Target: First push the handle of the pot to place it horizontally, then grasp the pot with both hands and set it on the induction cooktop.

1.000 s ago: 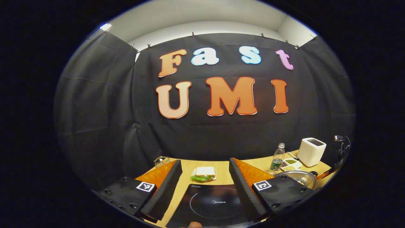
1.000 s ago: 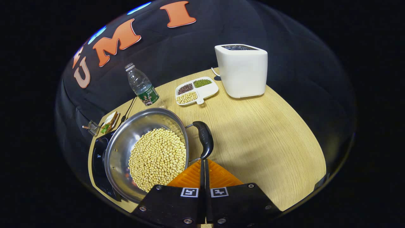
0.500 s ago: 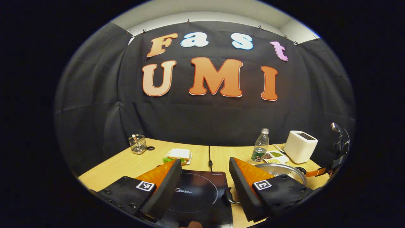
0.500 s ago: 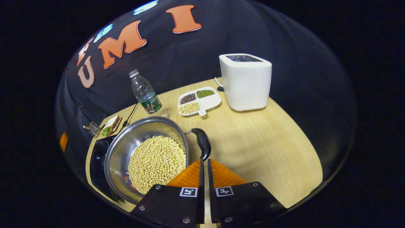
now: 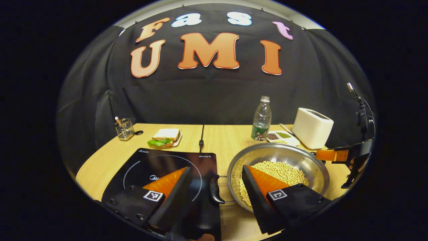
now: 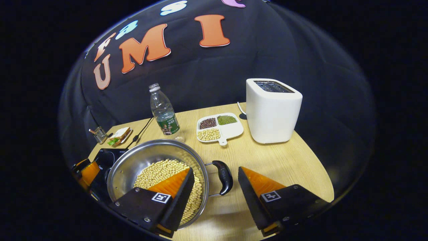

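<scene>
The steel pot (image 5: 279,154) full of soybeans (image 5: 281,169) stands on the wooden table just right of the black induction cooktop (image 5: 150,164). My left gripper (image 5: 215,170) is open, and the pot's near black handle (image 5: 214,189) lies between its fingers without touching them. In the right gripper view the pot (image 6: 140,160) has its other black handle (image 6: 225,172) lying level between the spread fingers of my open right gripper (image 6: 215,170). The right gripper (image 5: 331,155) also appears beyond the pot in the left gripper view, and the left gripper (image 6: 85,170) sits at the pot's far side.
Behind the pot stand a water bottle (image 5: 261,118), a divided dish of beans (image 6: 219,129) and a white toaster (image 6: 272,110). A sandwich plate (image 5: 165,138), a wire holder (image 5: 124,129) and a black cable (image 5: 201,134) lie at the back of the table.
My right gripper went from shut to open, and the handle now lies between its fingers. The left gripper tilted down and moved right, bringing the pot's near handle between its fingers.
</scene>
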